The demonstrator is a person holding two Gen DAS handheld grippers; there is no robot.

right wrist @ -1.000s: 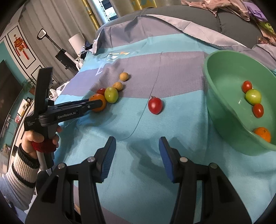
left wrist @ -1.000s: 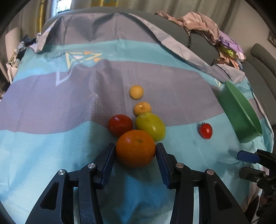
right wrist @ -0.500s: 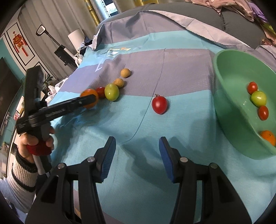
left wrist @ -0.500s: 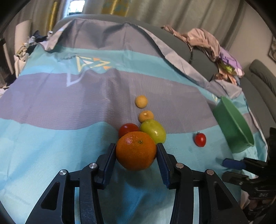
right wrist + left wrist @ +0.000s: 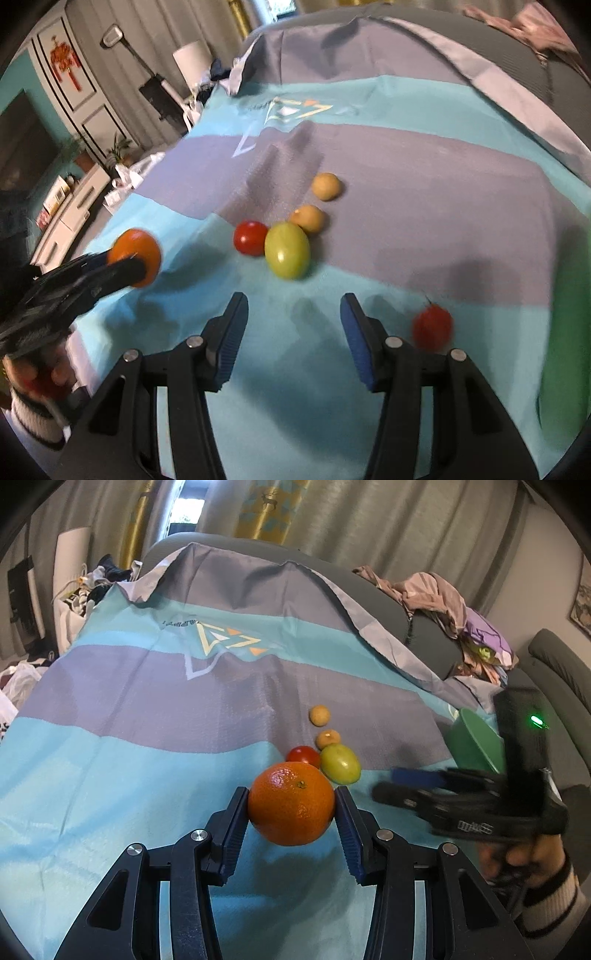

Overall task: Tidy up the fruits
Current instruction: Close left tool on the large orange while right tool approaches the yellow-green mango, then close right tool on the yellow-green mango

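Observation:
My left gripper (image 5: 291, 812) is shut on an orange (image 5: 291, 803) and holds it lifted above the cloth; the orange also shows in the right wrist view (image 5: 136, 255). My right gripper (image 5: 293, 336) is open and empty, just short of a green fruit (image 5: 287, 250). Beside the green fruit lie a red tomato (image 5: 250, 237) and two small yellow fruits (image 5: 308, 218) (image 5: 325, 186). Another red tomato (image 5: 432, 326) lies to the right. The green bowl (image 5: 474, 742) is at the right, partly hidden by the right gripper (image 5: 406, 786).
A blue and grey striped cloth (image 5: 147, 709) covers the surface. Clothes (image 5: 443, 602) are piled on a grey sofa at the back right. Bags and clutter (image 5: 88, 587) lie at the back left.
My left gripper has lifted the orange off the cloth and drawn back. My right gripper has swung left toward the green fruit, away from the bowl.

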